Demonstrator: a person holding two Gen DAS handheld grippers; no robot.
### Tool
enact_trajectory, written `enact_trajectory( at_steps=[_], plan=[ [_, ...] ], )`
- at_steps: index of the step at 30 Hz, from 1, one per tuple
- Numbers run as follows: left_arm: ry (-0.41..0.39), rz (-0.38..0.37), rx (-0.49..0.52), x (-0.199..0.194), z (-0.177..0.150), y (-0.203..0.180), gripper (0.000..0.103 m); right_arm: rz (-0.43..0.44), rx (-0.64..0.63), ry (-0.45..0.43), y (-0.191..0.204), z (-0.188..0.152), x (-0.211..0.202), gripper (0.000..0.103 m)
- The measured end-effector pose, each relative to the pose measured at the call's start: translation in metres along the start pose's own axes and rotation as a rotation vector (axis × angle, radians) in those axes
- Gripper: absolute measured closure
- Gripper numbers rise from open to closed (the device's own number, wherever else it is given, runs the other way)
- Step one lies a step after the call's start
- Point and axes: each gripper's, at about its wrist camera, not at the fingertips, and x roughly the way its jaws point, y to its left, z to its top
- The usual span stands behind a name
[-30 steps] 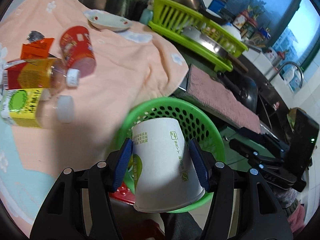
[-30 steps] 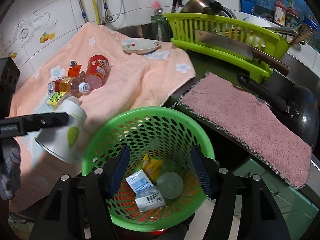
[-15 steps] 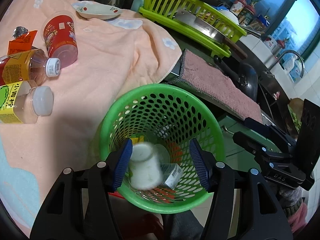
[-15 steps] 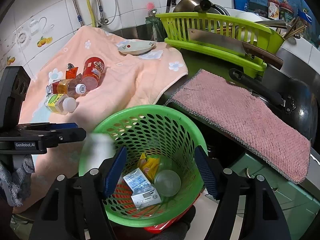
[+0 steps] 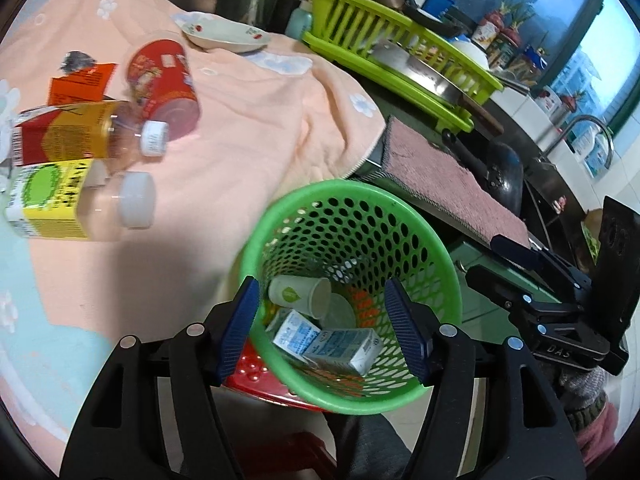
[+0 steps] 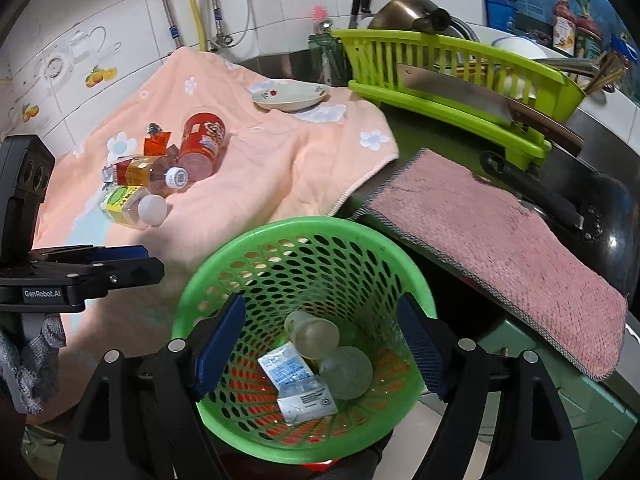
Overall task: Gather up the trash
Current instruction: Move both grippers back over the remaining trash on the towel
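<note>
A green perforated basket [image 5: 408,220] [image 6: 256,248] stands below the counter edge. Inside lie a white paper cup [image 5: 300,295] [image 6: 312,334], small milk cartons [image 5: 340,346] [image 6: 298,384] and a clear lid [image 6: 347,366]. My left gripper [image 5: 322,330] is open and empty above the basket. My right gripper [image 6: 320,354] is open and empty over the basket too. On the peach towel [image 5: 248,120] lie a red cup [image 5: 164,80] [image 6: 202,142], an amber bottle [image 5: 80,132] [image 6: 148,170], a yellow-green labelled bottle [image 5: 60,200] [image 6: 128,204] and an orange wrapper [image 5: 80,82].
A white dish [image 5: 226,34] sits at the towel's far end. A lime dish rack [image 6: 452,76] holds a cleaver. A pink cloth [image 6: 500,248] lies on the counter beside a black pan [image 6: 600,216]. A red stool [image 5: 256,376] is under the basket.
My left gripper opened and let go of the white paper cup, which dropped into the basket and now lies on its side there. Both grippers shifted slightly.
</note>
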Motion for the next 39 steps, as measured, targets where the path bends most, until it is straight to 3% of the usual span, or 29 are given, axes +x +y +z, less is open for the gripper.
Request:
enact_trajectory(
  at_steps=[14, 24, 39],
  plan=[
    [-0.087, 0.111, -0.093, -0.057, -0.001, 0.069, 0.038, 0.105, -0.138, 0.008, 0.068, 0.029, 0.022, 0.025],
    [-0.139, 0.209, -0.193, -0.097, -0.006, 0.135, 0.038, 0.214, -0.279, 0.028, 0.138, 0.059, 0.047, 0.022],
    [-0.183, 0.29, -0.303, -0.131, -0.01, 0.208, 0.038, 0.4, -0.496, 0.129, 0.231, 0.104, 0.109, 0.022]
  ],
)
